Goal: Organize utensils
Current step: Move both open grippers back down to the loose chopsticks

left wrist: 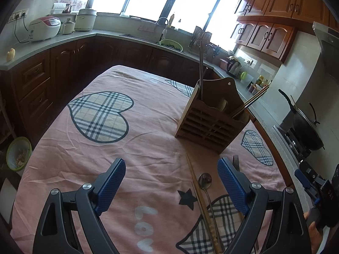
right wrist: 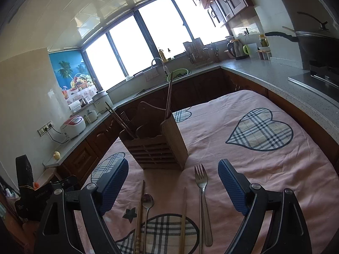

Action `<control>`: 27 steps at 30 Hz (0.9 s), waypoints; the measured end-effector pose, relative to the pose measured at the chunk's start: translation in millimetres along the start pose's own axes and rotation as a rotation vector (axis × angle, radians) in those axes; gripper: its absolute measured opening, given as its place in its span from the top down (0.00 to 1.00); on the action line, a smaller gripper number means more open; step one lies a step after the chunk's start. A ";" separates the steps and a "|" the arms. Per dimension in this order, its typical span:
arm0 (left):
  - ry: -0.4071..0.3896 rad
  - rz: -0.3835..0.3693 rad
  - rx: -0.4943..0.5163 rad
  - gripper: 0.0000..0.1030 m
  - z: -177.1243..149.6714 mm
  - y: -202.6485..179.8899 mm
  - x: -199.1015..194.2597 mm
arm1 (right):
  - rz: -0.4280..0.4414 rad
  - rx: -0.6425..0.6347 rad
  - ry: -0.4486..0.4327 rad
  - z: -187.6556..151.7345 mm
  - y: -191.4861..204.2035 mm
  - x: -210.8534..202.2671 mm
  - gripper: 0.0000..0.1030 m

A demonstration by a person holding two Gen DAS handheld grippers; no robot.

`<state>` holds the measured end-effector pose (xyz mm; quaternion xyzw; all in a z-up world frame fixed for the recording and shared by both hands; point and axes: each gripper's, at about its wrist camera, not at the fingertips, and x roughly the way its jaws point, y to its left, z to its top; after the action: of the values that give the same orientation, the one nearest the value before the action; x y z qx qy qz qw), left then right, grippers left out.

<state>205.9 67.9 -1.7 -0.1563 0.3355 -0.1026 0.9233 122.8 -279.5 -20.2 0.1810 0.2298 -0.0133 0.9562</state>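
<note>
1. Both grippers, left (left wrist: 171,182) and right (right wrist: 173,182), gape wide, empty.
2. Fork (right wrist: 202,192), spoon (right wrist: 146,203), chopsticks (right wrist: 183,216) lie near; holder (right wrist: 153,146) beyond.
3. Thin utensils may slip flat against the cloth (right wrist: 264,180).

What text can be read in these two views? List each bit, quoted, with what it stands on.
"LOV", white letters printed on the pink tablecloth, seen upside down from the left wrist; any further letter is cut off by the frame edge.
Pale lettering on the black device at the left edge of the right wrist view: too blurred to read.
Markings on the right gripper body in the left wrist view: too small to read.
</note>
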 end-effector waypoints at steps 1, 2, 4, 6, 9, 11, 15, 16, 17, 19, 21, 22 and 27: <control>0.008 0.006 0.002 0.14 -1.7 -0.4 1.4 | -0.002 -0.003 0.011 -3.5 -0.5 0.4 0.14; 0.016 0.013 0.004 0.14 -3.1 0.5 3.1 | -0.004 -0.006 0.020 -6.7 -0.9 0.5 0.14; 0.030 0.022 0.003 0.14 -5.1 1.6 4.1 | -0.010 -0.007 0.031 -12.9 -2.4 -0.2 0.14; 0.037 0.025 0.000 0.14 -6.0 2.3 4.1 | -0.011 -0.004 0.037 -16.5 -3.9 -0.8 0.14; 0.047 0.033 0.004 0.14 -5.6 0.3 6.4 | -0.017 0.000 0.045 -20.5 -6.2 -0.1 0.14; 0.055 0.036 0.007 0.14 -5.4 -0.5 9.6 | -0.019 0.001 0.057 -22.6 -7.0 2.3 0.14; 0.078 0.048 0.020 0.14 -5.9 -4.5 18.1 | -0.021 -0.010 0.088 -26.2 -5.2 10.8 0.14; 0.089 0.054 0.025 0.14 -6.1 -5.8 21.2 | -0.021 -0.017 0.098 -27.1 -4.4 13.3 0.14; 0.100 0.057 0.029 0.14 -6.4 -6.6 24.1 | -0.022 -0.023 0.107 -28.1 -3.6 15.8 0.14; 0.124 0.062 0.036 0.14 -6.2 -7.9 30.6 | -0.026 -0.032 0.124 -29.8 -2.0 20.3 0.14; 0.143 0.067 0.041 0.14 -5.7 -8.8 36.7 | -0.027 -0.041 0.139 -31.4 -1.0 24.4 0.14; 0.151 0.069 0.043 0.14 -4.8 -9.9 39.9 | -0.030 -0.047 0.147 -31.9 -0.3 26.7 0.14; 0.193 0.085 0.056 0.15 -0.5 -14.2 57.9 | -0.027 -0.057 0.196 -35.4 0.5 40.9 0.15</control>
<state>248.0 37.6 -31.0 -0.1054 0.4262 -0.0874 0.8942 144.0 -264.2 -67.6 0.1509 0.3251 -0.0016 0.9336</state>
